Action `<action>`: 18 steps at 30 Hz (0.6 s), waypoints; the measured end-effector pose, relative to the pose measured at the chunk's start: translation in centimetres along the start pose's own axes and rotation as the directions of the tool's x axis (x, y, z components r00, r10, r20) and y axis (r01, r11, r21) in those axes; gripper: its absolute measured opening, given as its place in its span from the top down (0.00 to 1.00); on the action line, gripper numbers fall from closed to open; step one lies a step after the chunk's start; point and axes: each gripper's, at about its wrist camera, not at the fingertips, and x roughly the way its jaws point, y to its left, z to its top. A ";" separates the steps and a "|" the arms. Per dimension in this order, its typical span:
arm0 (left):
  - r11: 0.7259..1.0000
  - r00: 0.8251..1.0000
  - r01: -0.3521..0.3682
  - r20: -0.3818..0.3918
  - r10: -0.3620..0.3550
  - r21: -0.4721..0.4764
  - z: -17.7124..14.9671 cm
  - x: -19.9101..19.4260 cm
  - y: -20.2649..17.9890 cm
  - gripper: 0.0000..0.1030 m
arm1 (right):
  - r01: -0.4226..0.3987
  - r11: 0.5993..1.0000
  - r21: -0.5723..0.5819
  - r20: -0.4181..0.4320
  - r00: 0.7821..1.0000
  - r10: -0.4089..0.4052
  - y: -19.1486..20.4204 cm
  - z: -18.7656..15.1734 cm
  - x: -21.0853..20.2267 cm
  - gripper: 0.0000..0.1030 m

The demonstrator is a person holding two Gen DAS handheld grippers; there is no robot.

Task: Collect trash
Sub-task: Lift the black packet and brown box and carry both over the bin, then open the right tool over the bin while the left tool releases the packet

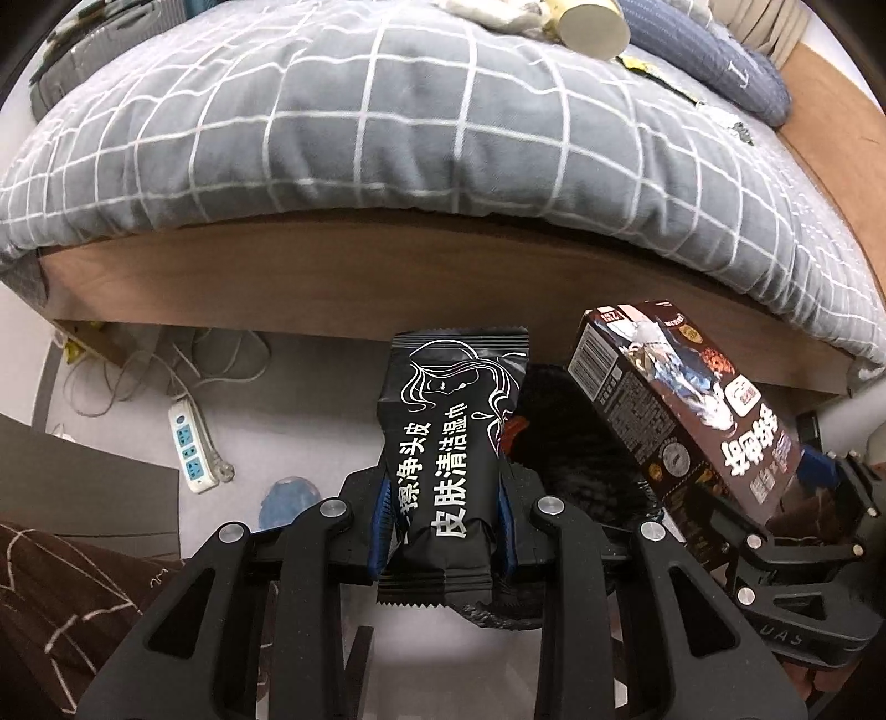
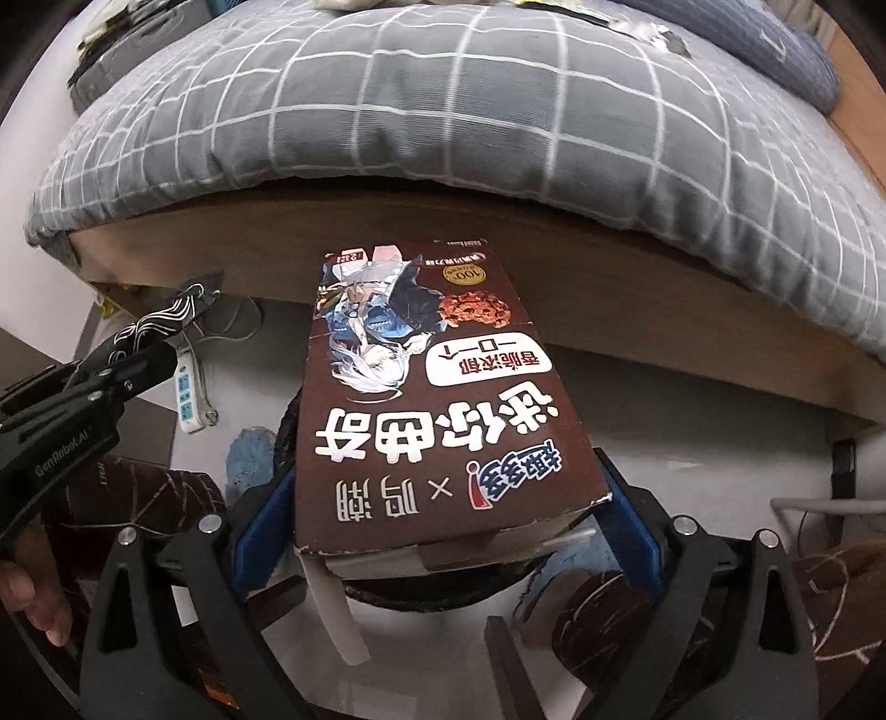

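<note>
My left gripper (image 1: pixel 446 512) is shut on a black wet-wipe packet (image 1: pixel 451 437) with white Chinese lettering, held upright above the floor. My right gripper (image 2: pixel 443 515) is shut on a brown cookie box (image 2: pixel 426 399). The box also shows at the right of the left wrist view (image 1: pixel 686 410), tilted over a black bin (image 1: pixel 576 459). The packet and left gripper show at the left of the right wrist view (image 2: pixel 111 365). More trash lies on the bed: a paper cup (image 1: pixel 595 25) and crumpled wrappers (image 1: pixel 498 11).
A bed with a grey checked duvet (image 1: pixel 387 127) and wooden frame (image 1: pixel 332 277) fills the background. A white power strip (image 1: pixel 191 448) with cables lies on the floor at left. A blue slipper (image 1: pixel 288 498) is near it. A blue pillow (image 1: pixel 714 55) lies far right.
</note>
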 end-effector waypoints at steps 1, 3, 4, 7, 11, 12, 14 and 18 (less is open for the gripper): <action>1.000 1.000 0.001 -0.002 -0.001 0.003 -0.1 0.1 0.0 0.73 | -0.003 1.000 -0.004 0.008 1.000 0.003 0.2 0.1 0.0 0.09; 1.000 1.000 0.001 -0.007 -0.001 0.018 -0.2 0.3 -0.4 0.73 | 0.006 1.000 0.004 0.013 1.000 -0.006 0.3 0.2 0.1 0.07; 1.000 1.000 0.001 -0.009 -0.001 0.025 -0.3 0.4 -0.6 0.73 | 0.008 1.000 0.010 0.014 1.000 -0.008 0.1 0.1 0.0 0.07; 0.999 1.000 0.005 -0.022 -0.004 0.045 -0.4 1.2 -1.3 0.73 | 0.025 0.999 0.035 0.013 1.000 -0.025 -1.1 0.1 0.1 0.07; 0.997 0.999 0.024 -0.043 -0.021 0.073 -0.3 2.0 -3.2 0.73 | 0.053 0.995 0.081 0.016 0.998 -0.055 -3.4 -0.4 -0.1 0.07; 0.996 0.999 0.029 -0.046 -0.025 0.082 -0.3 2.2 -3.7 0.73 | 0.061 0.994 0.089 0.016 0.998 -0.063 -3.8 -0.4 0.0 0.07; 0.994 0.998 0.040 -0.054 -0.035 0.102 -0.4 2.5 -4.8 0.73 | 0.076 0.991 0.111 0.012 0.997 -0.078 -5.4 -1.0 -0.1 0.07; 0.988 0.996 0.061 -0.069 -0.052 0.139 -0.6 3.1 -7.2 0.73 | 0.103 0.981 0.162 0.010 0.994 -0.107 -7.6 -2.2 -0.8 0.07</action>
